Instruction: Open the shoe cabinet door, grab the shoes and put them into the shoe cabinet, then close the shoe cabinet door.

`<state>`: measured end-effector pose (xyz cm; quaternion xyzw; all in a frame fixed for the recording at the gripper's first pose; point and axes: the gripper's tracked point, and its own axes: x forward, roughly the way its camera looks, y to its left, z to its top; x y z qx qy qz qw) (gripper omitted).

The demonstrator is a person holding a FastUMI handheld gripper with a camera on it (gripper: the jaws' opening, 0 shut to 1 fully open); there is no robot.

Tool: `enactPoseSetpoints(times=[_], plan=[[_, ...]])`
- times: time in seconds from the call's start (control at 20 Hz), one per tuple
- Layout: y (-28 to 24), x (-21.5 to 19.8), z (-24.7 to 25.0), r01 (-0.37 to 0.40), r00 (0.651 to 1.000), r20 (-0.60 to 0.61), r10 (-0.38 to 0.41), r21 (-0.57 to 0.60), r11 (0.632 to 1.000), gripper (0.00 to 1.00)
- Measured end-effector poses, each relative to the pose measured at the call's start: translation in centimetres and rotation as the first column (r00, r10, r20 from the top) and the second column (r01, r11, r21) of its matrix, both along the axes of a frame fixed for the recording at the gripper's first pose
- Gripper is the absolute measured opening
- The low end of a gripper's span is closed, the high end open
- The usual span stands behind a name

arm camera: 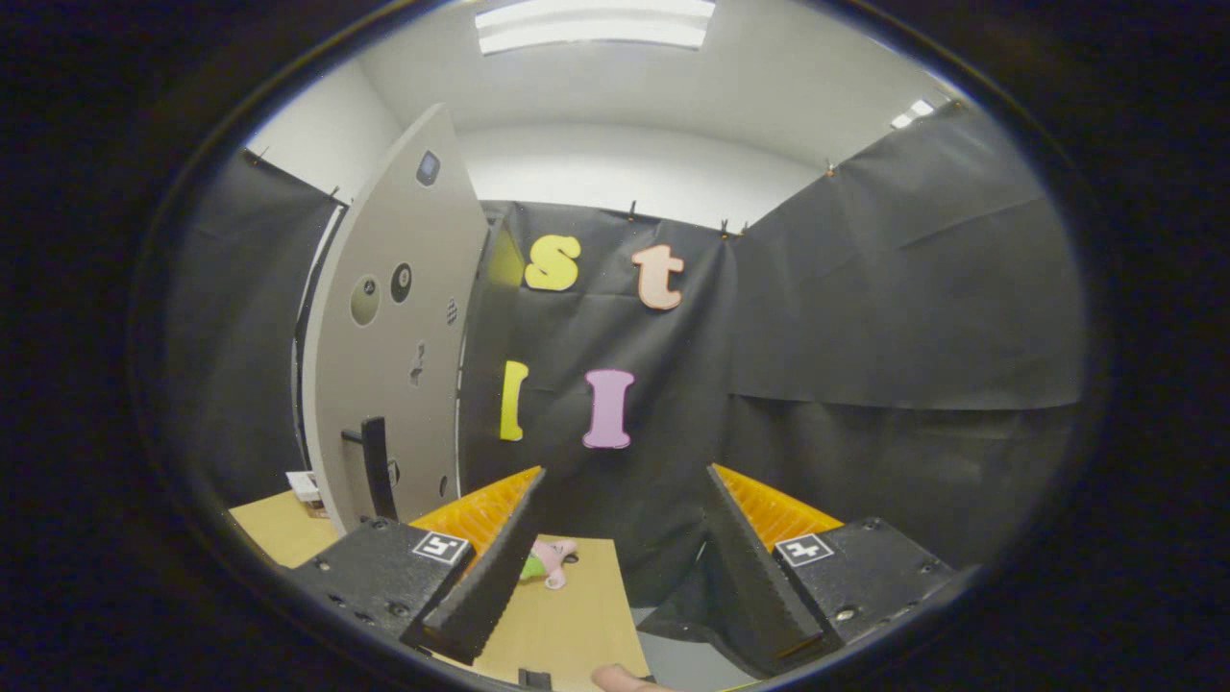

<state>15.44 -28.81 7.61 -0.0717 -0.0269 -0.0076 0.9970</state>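
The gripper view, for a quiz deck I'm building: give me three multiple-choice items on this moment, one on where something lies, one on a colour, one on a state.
1. Where does the small pink and green shoe lie?
A. on the tan floor board just ahead of the left finger
B. clamped between both fingers
C. hanging on the door handle

2. What colour is the handle on the cabinet door?
A. white
B. black
C. orange

3. How do the fingers of the gripper stand?
A. shut on the shoe
B. shut on the handle
C. spread apart, holding nothing

Answers: 1 A, the shoe rests on the floor board by the left finger's tip. 2 B, the bar is dark against the pale grey door. 3 C, a wide gap shows the booth's wall between them.
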Motion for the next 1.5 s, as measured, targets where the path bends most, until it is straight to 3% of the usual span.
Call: enactPoseSetpoints(times=[0.25,0.7,0.85,0.95,1.1,1.5], plan=[[2.1,3.6,-2.0,-0.063,0.995,-0.07,0.069,0.08,0.995,1.0],[8.2,7.8,-4.5,-0.135,0.982,-0.122,0.145,0.087,0.987,1.0],[12.7,7.9,-4.7,-0.204,0.964,-0.145,0.225,0.146,0.968,1.0],[13.7,7.6,-3.9,-0.184,0.97,-0.138,0.199,0.113,0.976,0.94],[16.0,6.6,-4.4,-0.168,0.97,-0.162,0.183,0.102,0.98,0.93],[23.1,6.3,-4.8,-0.245,0.948,-0.179,0.261,0.109,0.963,0.93]])
